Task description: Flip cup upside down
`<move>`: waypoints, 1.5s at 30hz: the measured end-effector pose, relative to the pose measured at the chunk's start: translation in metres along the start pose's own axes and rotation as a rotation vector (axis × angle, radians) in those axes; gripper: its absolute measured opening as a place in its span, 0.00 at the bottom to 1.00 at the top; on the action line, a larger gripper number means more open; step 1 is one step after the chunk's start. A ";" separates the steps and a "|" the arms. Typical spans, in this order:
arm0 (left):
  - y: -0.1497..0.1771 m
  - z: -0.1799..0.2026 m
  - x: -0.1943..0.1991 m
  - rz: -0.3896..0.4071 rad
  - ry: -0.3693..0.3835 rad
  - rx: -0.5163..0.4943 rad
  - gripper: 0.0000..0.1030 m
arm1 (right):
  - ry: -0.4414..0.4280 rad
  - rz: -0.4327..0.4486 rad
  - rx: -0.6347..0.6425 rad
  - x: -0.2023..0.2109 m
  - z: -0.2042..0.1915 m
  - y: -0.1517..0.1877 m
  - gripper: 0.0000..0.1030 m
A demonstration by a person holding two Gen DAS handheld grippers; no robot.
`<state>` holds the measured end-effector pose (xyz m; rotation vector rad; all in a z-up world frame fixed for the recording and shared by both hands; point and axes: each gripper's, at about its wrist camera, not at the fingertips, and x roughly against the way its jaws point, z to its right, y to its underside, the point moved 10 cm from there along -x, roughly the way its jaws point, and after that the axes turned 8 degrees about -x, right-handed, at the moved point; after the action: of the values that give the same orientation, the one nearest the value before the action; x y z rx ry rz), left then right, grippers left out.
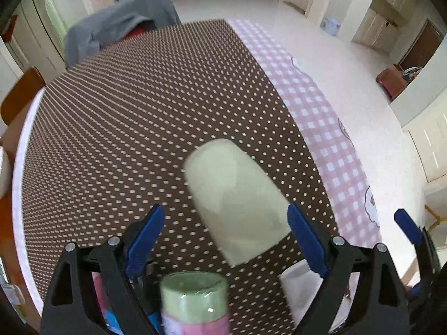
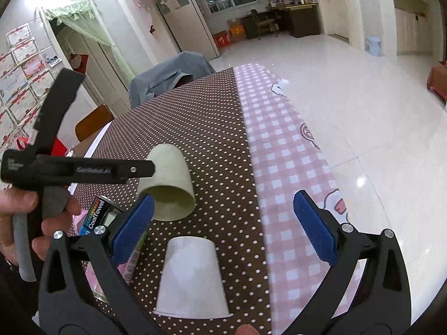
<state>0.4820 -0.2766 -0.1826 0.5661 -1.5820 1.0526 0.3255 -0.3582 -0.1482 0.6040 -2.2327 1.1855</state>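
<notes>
Left wrist view: green cup [image 1: 237,201] lies tipped between the left gripper's [image 1: 223,220] parted jaws, ungripped.

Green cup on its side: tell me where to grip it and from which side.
Grip the green cup across its side wall near mid-body, coming from above with one finger on each flank. It lies tipped on the dotted cloth, its open mouth toward the right wrist camera, so the wall is exposed and probably firmer than the rim.

"CoolTowel" on the package [image 2: 96,217] beside the table edge.
</notes>
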 end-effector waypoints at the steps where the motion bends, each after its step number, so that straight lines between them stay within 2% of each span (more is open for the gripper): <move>1: -0.001 0.001 -0.005 -0.012 0.004 0.009 0.85 | -0.002 -0.002 -0.006 -0.001 0.002 0.000 0.94; 4: -0.005 0.006 -0.020 -0.042 0.003 0.018 0.85 | -0.010 -0.007 -0.024 -0.001 0.007 0.001 0.94; 8: -0.003 0.014 -0.041 -0.106 0.046 0.031 0.85 | -0.021 -0.012 -0.034 -0.003 0.009 0.000 0.94; 14: -0.003 0.021 -0.053 -0.111 0.066 0.013 0.81 | -0.031 -0.005 -0.049 -0.002 0.011 0.000 0.94; 19: -0.001 0.024 -0.049 -0.097 0.085 -0.008 0.80 | -0.028 0.007 -0.060 0.005 0.012 0.001 0.94; 33: 0.026 0.006 0.025 0.023 0.121 -0.042 0.71 | -0.019 0.065 -0.045 0.035 -0.006 0.012 0.94; 38: 0.046 0.006 0.031 0.005 0.120 -0.078 0.71 | -0.019 0.075 -0.027 0.043 -0.015 0.023 0.94; 45: 0.068 0.025 0.017 -0.075 0.066 -0.179 0.72 | -0.024 0.084 -0.025 0.052 -0.022 0.031 0.94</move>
<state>0.4094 -0.2614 -0.1898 0.4611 -1.5663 0.8553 0.2728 -0.3302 -0.1234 0.5211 -2.3101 1.1952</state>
